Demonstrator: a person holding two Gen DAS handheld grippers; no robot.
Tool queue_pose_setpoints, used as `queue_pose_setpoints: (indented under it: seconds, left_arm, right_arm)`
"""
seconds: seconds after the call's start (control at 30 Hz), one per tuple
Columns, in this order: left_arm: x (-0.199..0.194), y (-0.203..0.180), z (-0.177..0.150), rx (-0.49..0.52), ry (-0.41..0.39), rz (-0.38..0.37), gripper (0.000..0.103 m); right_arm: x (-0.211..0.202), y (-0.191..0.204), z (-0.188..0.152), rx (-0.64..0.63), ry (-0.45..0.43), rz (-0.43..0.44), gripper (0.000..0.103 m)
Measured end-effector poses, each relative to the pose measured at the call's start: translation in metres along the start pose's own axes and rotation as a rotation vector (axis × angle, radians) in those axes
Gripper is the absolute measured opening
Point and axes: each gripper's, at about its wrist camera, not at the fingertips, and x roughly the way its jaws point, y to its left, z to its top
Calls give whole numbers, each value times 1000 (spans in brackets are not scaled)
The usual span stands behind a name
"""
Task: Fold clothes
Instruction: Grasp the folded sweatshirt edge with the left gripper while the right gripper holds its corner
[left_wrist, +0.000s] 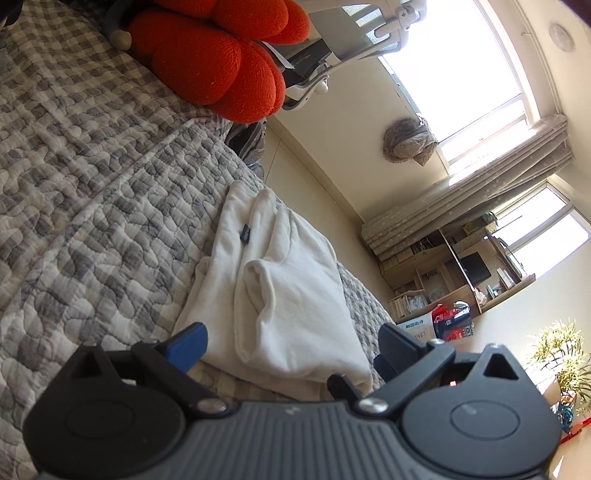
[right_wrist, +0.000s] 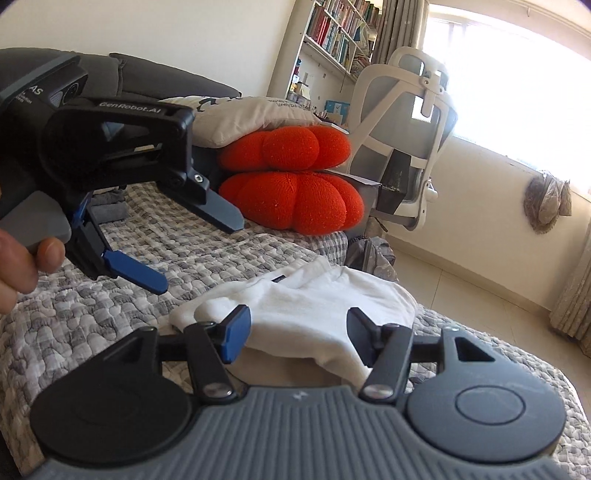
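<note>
A white garment (left_wrist: 291, 280) lies folded in a compact stack on the grey checked quilt (left_wrist: 92, 206), with a small dark label on its upper layer. My left gripper (left_wrist: 291, 347) hovers just short of its near edge, open, nothing between the blue pads. In the right wrist view the same garment (right_wrist: 332, 299) sits right in front of my right gripper (right_wrist: 299, 332), whose jaws stand apart over the near fold without pressing on it. The left gripper (right_wrist: 188, 251) shows there too, up to the left of the garment, open, held by a hand (right_wrist: 26, 258).
Two red knitted cushions (right_wrist: 291, 184) and a beige pillow (right_wrist: 251, 110) are stacked at the far end of the bed. A white office chair (right_wrist: 406, 129) stands beside them. The bed's edge (right_wrist: 498, 350) drops to the floor on the right. Bookshelves (right_wrist: 332, 26) line the wall.
</note>
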Motion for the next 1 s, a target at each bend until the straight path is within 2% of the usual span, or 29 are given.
queue_pose_setpoints:
  seconds: [0.2, 0.27, 0.33, 0.53, 0.63, 0.87, 0.93, 1.0]
  left_arm:
    - [28, -3, -7, -24, 63, -8, 99]
    - [34, -5, -8, -28, 74, -16, 99]
    - [39, -8, -10, -32, 87, -18, 99]
    - [40, -3, -15, -82, 83, -20, 98]
    - [33, 1, -18, -94, 69, -18, 98]
    - [39, -7, -17, -89, 55, -58, 97]
    - [44, -9, -17, -86, 53, -55, 93]
    - [48, -8, -17, -97, 55, -48, 84]
  right_arm:
    - [5, 4, -10, -84, 24, -42, 61]
    - [9, 6, -10, -96, 24, -44, 53]
    - [12, 9, -11, -124, 31, -69, 40]
    - [10, -7, -10, -7, 30, -50, 28]
    - [5, -22, -10, 106, 16, -35, 27]
    - [1, -14, -9, 105, 14, -18, 39]
    - [0, -18, -9, 128, 14, -12, 41]
    - [0, -18, -11, 122, 17, -16, 43]
